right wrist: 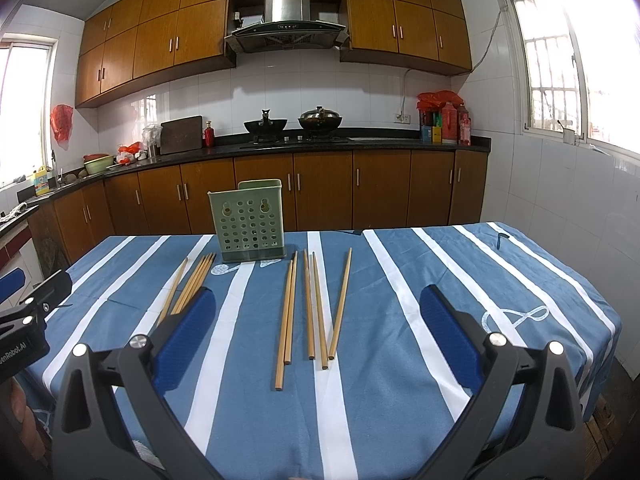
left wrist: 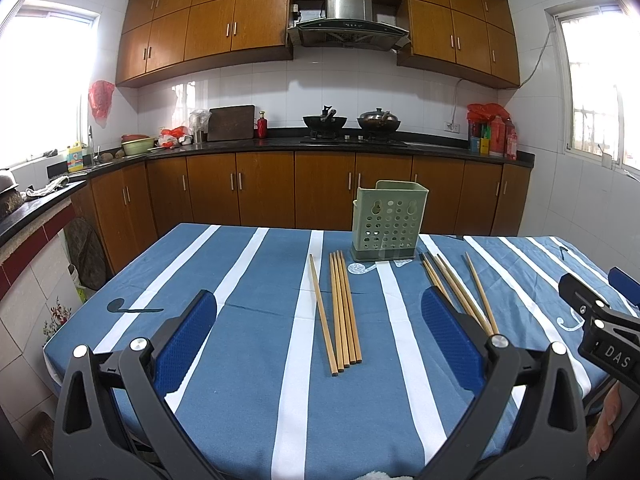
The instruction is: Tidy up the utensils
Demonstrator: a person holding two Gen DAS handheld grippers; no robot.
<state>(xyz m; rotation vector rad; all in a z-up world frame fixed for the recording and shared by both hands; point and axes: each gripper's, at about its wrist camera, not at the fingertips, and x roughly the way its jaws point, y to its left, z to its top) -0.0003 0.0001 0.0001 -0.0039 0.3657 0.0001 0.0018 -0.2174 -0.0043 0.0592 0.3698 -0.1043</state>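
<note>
A pale green perforated utensil holder stands upright at the far side of the table. Several wooden chopsticks lie in a left group in front of my left gripper, which is open and empty above the near table. A second group of chopsticks lies in front of my right gripper, also open and empty. The right group shows partly behind my left gripper's right finger. The left group shows partly behind my right gripper's left finger.
The table has a blue cloth with white stripes. The right gripper's body shows at the right edge of the left view. A kitchen counter with woks and brown cabinets runs behind the table.
</note>
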